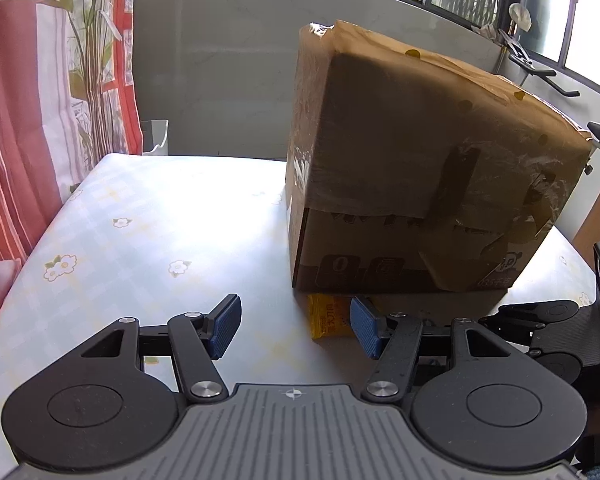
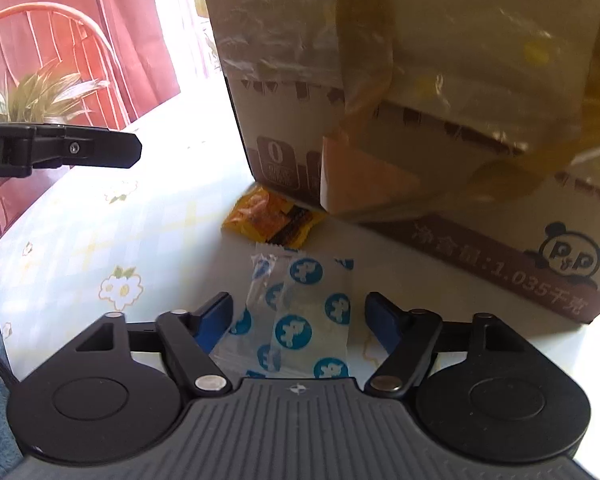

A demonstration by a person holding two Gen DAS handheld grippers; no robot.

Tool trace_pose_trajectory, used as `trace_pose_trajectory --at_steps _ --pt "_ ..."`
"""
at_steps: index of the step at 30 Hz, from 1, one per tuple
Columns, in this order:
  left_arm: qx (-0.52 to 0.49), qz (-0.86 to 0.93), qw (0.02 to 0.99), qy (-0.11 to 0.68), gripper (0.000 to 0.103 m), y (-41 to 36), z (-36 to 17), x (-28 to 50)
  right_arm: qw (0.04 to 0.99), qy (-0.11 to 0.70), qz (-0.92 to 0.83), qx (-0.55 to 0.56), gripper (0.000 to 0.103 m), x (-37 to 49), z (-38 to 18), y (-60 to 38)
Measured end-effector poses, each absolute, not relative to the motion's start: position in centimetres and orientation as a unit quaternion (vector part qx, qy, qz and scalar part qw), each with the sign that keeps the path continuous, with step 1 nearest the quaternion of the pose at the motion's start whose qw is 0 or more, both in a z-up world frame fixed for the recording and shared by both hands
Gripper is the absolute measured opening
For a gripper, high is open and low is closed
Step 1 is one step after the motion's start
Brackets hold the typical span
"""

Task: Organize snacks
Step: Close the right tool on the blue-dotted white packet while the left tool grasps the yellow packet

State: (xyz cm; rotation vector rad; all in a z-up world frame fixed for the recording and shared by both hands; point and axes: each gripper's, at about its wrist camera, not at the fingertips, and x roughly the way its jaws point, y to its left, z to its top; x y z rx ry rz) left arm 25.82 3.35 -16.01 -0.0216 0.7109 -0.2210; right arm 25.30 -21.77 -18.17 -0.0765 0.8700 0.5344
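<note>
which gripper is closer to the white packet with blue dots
Right. The right gripper has its open jaws on either side of the white packet; the left gripper is off to one side.

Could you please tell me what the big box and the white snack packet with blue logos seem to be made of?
Box: brown corrugated cardboard, matte, printed, crossed by glossy wrinkled packing tape. Snack packet: thin plastic film, apparently partly translucent, crimped end seal.

Box (image 1: 420,168) blocks right; left clear
</note>
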Motion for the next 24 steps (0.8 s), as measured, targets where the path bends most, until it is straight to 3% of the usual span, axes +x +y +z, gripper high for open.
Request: trace_pose_trajectory --at_steps 4,10,24 --pt "-0.013 -0.110 0.926 0.360 0.063 3.2 -16.7 25.8 0.887 0.393 0.241 -0.028 0.052 24.5 -17.6 -23.2" --pt "-0.006 -0.118 0.920 0.373 0.063 2.4 -18.0 26.7 0.917 0.333 0.200 -0.085 0.051 21.8 -17.4 -25.3" --pt "-0.004 -0.113 0.911 0.396 0.065 -1.6 -21.6 30.7 0.939 0.321 0.116 -0.036 0.051 20.4 -18.5 -30.1"
